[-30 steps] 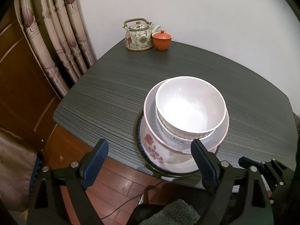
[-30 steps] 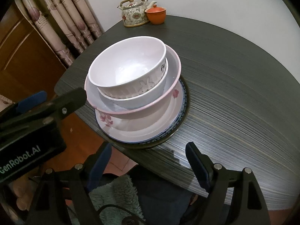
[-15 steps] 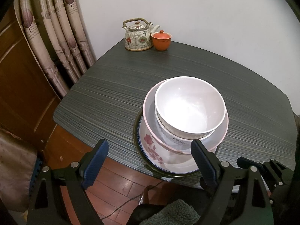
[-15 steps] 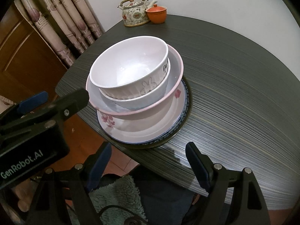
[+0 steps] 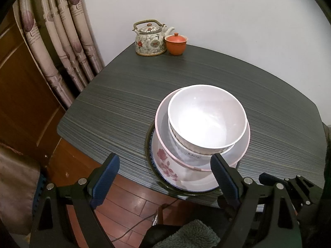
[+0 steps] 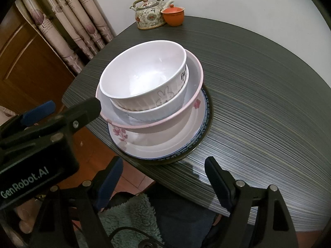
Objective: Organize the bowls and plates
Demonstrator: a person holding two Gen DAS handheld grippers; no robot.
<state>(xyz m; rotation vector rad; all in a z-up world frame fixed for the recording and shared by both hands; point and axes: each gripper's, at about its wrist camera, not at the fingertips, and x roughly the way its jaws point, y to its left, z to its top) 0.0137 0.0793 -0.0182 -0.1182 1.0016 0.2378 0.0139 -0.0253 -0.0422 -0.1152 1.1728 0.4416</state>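
Right wrist view: a stack (image 6: 153, 103) is seen near the front edge of the desk (image 6: 258, 103), with a rabbit bowl (image 6: 144, 78) nested in a second bowl (image 6: 153, 113), both seated in a pink-rimmed dish (image 6: 165, 122) on a floral plate (image 6: 149, 144) and a dark-rimmed plate (image 6: 206, 128) beneath. The right hand-held gripper (image 6: 163, 181) is held with jaws wide apart and nothing between them, below and short of the desk edge. The left hand-held gripper (image 5: 165, 173) is likewise spread wide and empty, its right finger seen in front of the stack's near rim; contact cannot be told. The upper bowls appear to sit off centre, so a tilt is judged likely if the top bowl is pinched by one wall only. A sideways nudge against the dish could push the whole stack toward the near edge and onto the wooden floor (image 5: 132, 202). Glazed rims are probably slippery, so a shallow grip may slide off. The teapot (image 5: 150, 38) and orange cup (image 5: 175, 43) stand well apart at the far corner and are at little risk.
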